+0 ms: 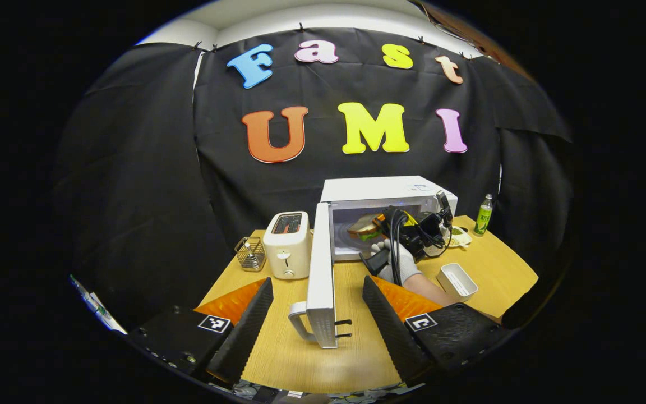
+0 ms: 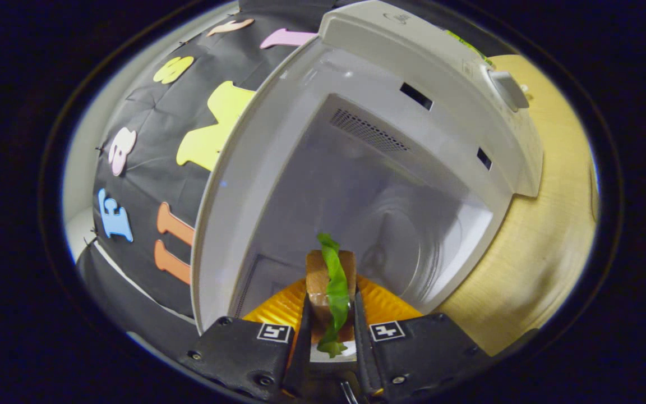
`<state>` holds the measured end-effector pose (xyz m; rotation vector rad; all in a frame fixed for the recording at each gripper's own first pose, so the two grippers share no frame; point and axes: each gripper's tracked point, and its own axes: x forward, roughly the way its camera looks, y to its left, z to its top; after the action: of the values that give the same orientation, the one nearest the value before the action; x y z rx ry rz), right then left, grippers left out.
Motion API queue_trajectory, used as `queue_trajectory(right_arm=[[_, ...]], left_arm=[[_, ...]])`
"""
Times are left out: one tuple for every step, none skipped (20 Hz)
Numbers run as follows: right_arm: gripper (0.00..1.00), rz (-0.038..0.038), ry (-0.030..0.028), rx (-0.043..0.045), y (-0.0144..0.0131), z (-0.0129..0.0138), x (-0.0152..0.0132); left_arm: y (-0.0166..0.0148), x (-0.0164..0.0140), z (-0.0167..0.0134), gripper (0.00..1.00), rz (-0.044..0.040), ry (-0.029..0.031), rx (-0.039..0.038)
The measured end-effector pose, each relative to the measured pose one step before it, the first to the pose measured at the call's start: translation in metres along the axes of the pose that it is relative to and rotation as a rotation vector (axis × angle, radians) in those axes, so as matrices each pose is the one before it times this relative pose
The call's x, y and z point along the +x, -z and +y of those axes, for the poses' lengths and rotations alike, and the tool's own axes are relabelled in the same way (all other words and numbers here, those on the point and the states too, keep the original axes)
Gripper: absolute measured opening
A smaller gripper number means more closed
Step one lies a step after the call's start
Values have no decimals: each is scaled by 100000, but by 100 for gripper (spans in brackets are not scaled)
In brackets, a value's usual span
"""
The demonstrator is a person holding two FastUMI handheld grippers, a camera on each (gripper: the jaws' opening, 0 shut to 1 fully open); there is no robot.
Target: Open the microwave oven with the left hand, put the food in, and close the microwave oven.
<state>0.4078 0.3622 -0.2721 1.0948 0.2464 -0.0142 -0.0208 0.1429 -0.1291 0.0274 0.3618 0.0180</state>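
In my left gripper view, my left gripper (image 1: pixel 317 314) hangs low over the near edge of the light wooden worktop (image 1: pixel 485 269), its two fingers spread wide with nothing between them. Between them, a little farther off, stands the white microwave door (image 1: pixel 321 269), swung fully open and seen edge-on, its pale handle (image 1: pixel 298 322) towards me. Behind it the boxy white microwave oven (image 1: pixel 384 191) sits near the worktop's far edge, cavity open. My right gripper (image 1: pixel 382 224) reaches into that opening, held by my white-gloved hand (image 1: pixel 398 261), with the toasted bread sandwich with green lettuce (image 1: pixel 363 227) at its tip just inside the cavity. Left of the door stand a white two-slot toaster (image 1: pixel 286 244) and, beside it, a small wire basket (image 1: pixel 250 253). A white rectangular tray (image 1: pixel 457 280) lies towards the right edge, and a green bottle (image 1: pixel 484 215) stands at the far right corner. In my right gripper view, my right gripper (image 2: pixel 330 314) pinches the sandwich (image 2: pixel 323 280) between both fingers, the lettuce leaf (image 2: pixel 335 292) hanging out along its edge, bread turned on its side. It is held at the mouth of the microwave's pale cavity (image 2: pixel 368 191), with the round turntable (image 2: pixel 407 235) beyond it.
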Motion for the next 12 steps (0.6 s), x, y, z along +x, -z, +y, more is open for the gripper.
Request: queue_trajectory(right_arm=[[29, 722, 2814, -3711, 351, -999, 478], [39, -1658, 671, -1437, -238, -382, 180], [39, -521, 2394, -1263, -207, -778, 201], [42, -481, 1692, -4119, -185, -761, -44], [34, -1169, 2264, -6044, -130, -627, 95], [49, -751, 2220, -5467, -110, -545, -54], [43, -664, 1343, -6310, -196, -281, -163], [60, -1396, 1872, -6390, -292, -270, -129], [51, -1720, 3352, -8621, -430, -657, 7], [72, -1359, 3265, -10717, -322, -783, -51], [63, -784, 2358, -7618, -173, -612, -136], [77, -1656, -212, -4086, -409, -153, -202]], left_arm=[[16, 147, 164, 97, 64, -568, 263], [29, 166, 246, 97, 268, -880, 135], [158, 202, 110, 97, -101, -237, -93], [-98, 61, 4, 97, 59, -198, -469], [135, 144, 88, 97, 255, 51, -317], [72, 17, -32, 97, 296, -2, -145], [-129, 67, -69, 97, -333, 85, 98], [0, 65, -4, 97, -148, 20, 143], [89, 131, -22, 97, -42, 291, 36], [-191, 237, -117, 97, 280, 293, -376], [-213, -20, -184, 97, -271, 668, -366], [-427, -81, -58, 97, -1054, -107, 47]])
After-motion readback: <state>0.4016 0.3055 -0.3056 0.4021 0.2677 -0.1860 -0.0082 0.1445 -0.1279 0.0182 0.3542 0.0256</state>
